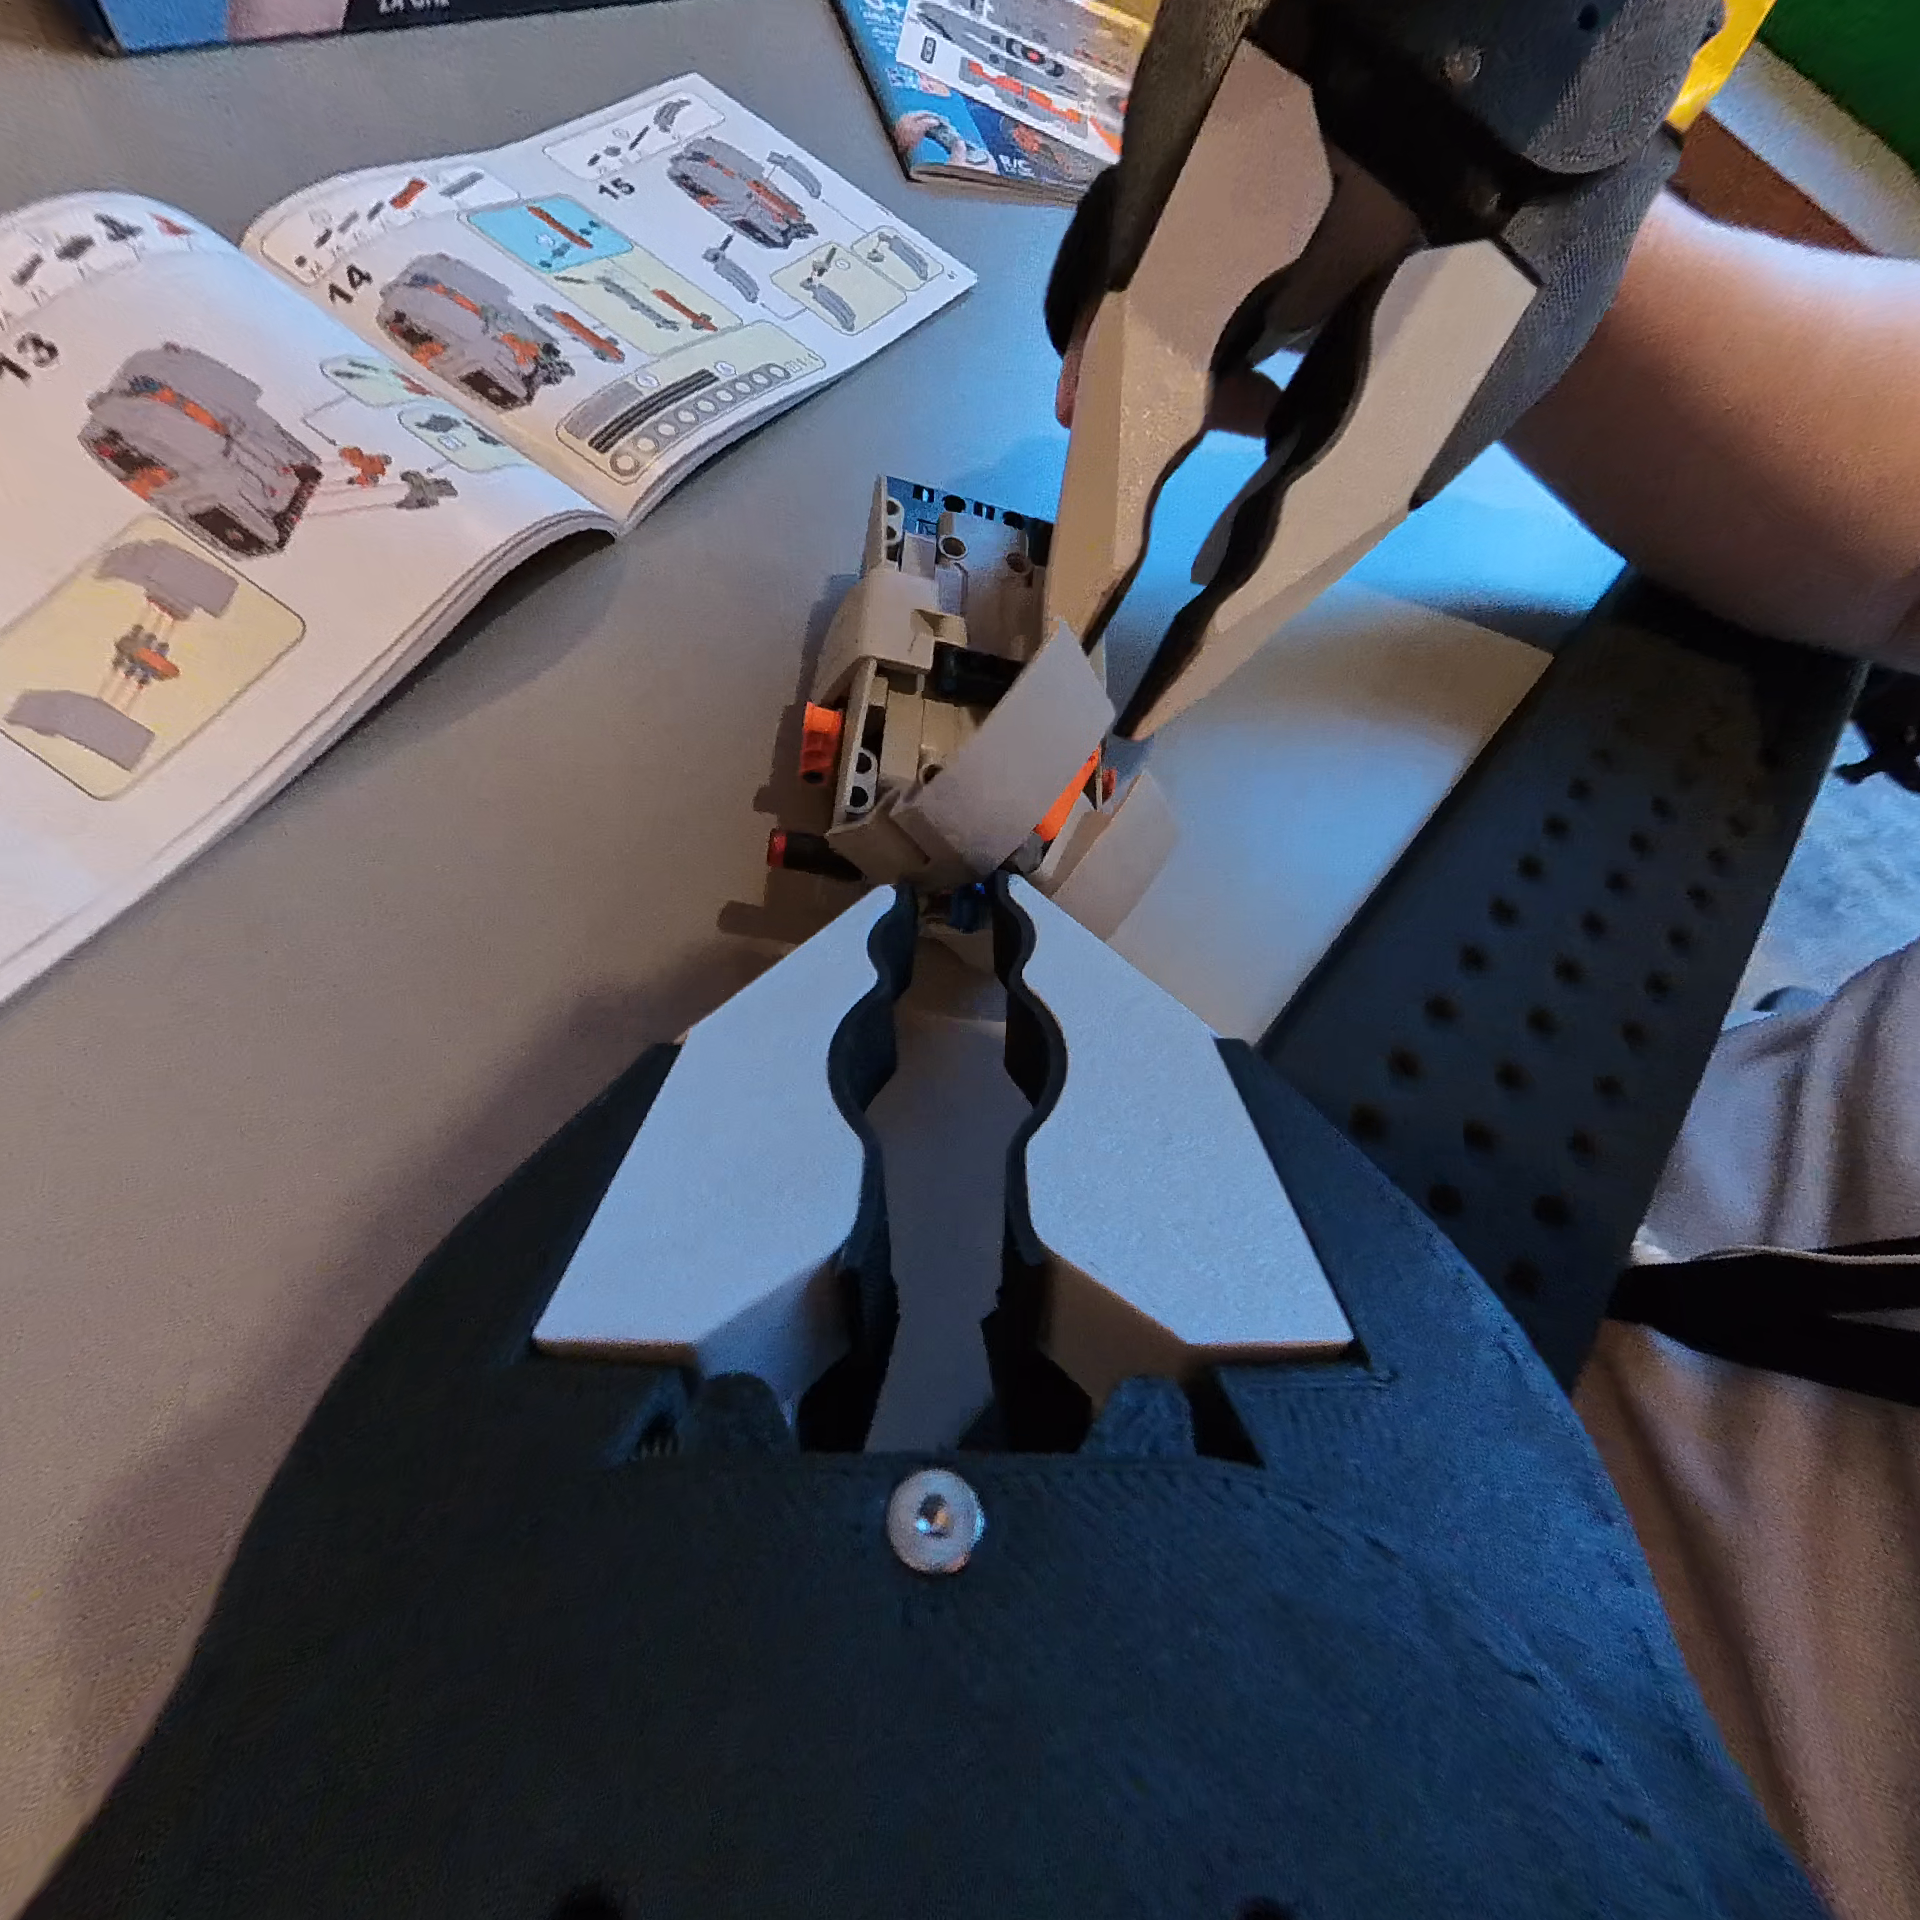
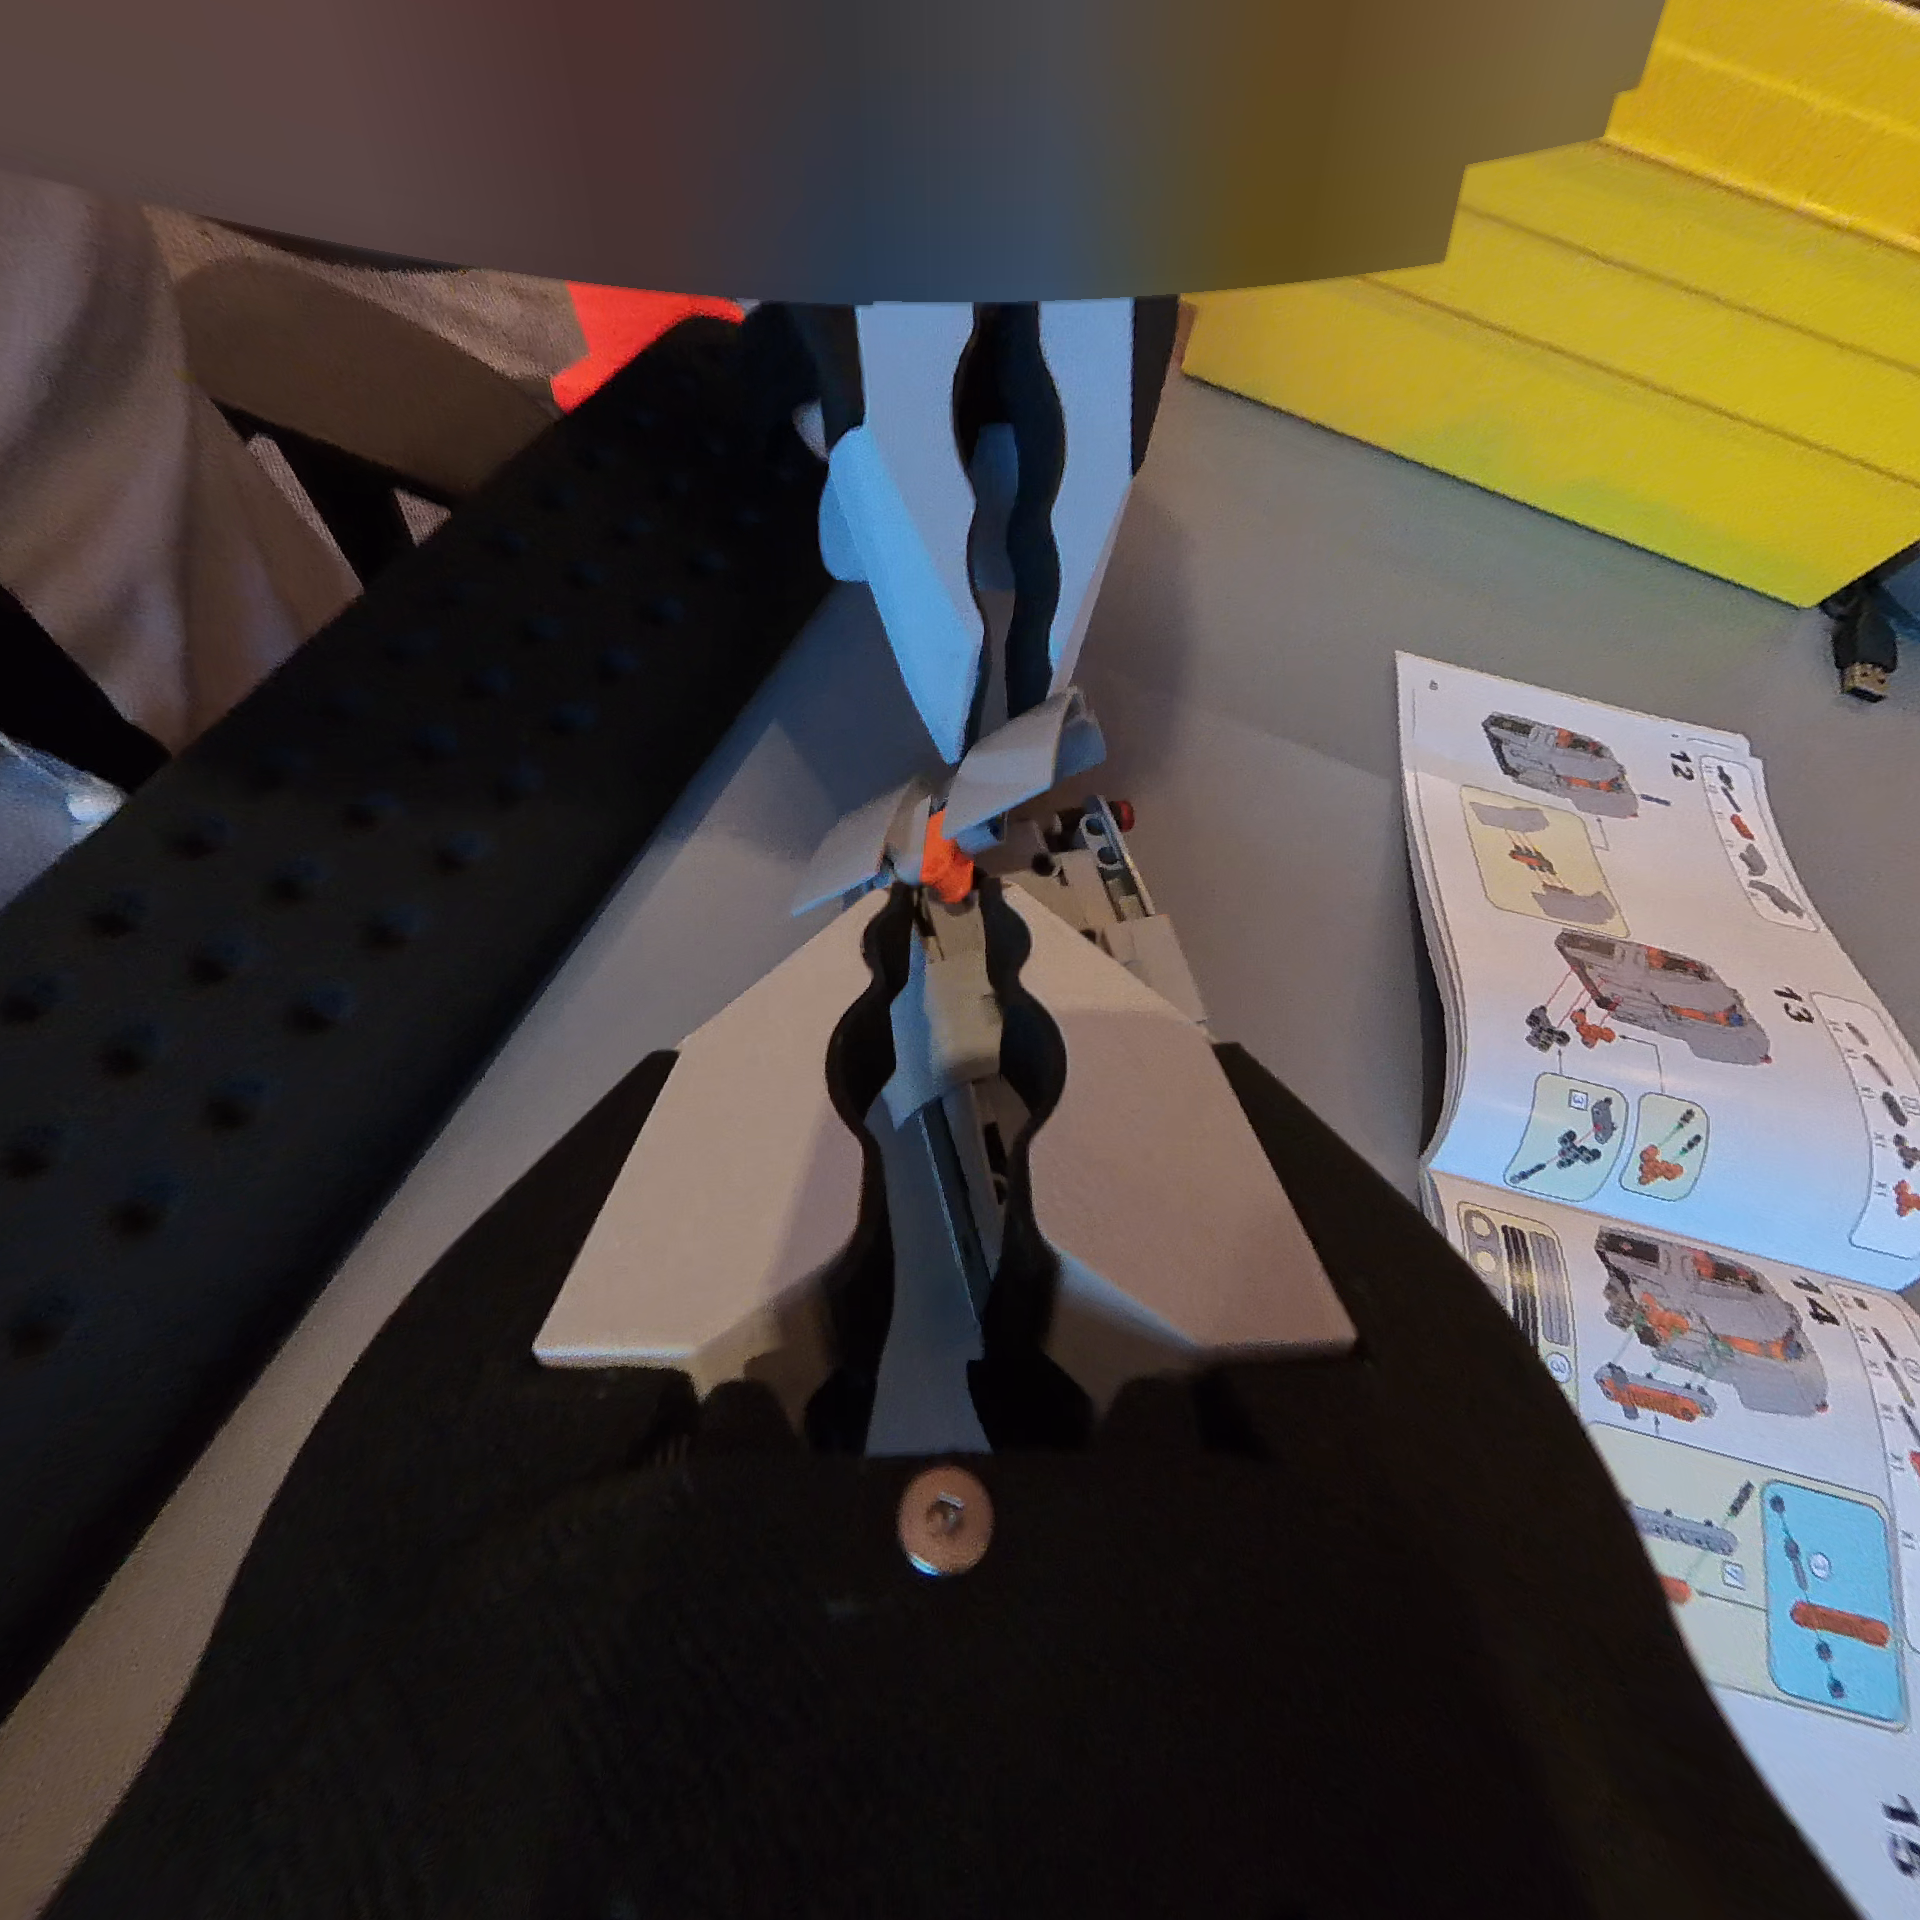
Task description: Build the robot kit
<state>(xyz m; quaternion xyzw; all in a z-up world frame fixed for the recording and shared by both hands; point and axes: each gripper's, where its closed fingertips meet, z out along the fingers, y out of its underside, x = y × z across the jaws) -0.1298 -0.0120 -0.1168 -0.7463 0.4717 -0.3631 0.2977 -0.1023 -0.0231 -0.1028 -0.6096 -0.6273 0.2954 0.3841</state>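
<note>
Booklet, boxes and a black panel on a grey counter

An open booklet (image 1: pixel 343 416) of building steps lies flat on the counter (image 1: pixel 468 935), pages up. A printed box (image 1: pixel 997 94) lies beyond it near the far edge. A black perforated panel (image 1: pixel 1558 935) runs along the counter's near edge. A yellow ribbed box (image 2: pixel 1610 364) stands on the counter, with a cable plug (image 2: pixel 1870 665) just beside it.

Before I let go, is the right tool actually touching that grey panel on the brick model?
Touching. The left wrist view shows the right tool with its tips pinching the grey panel on the brick model, no gap visible.
</note>
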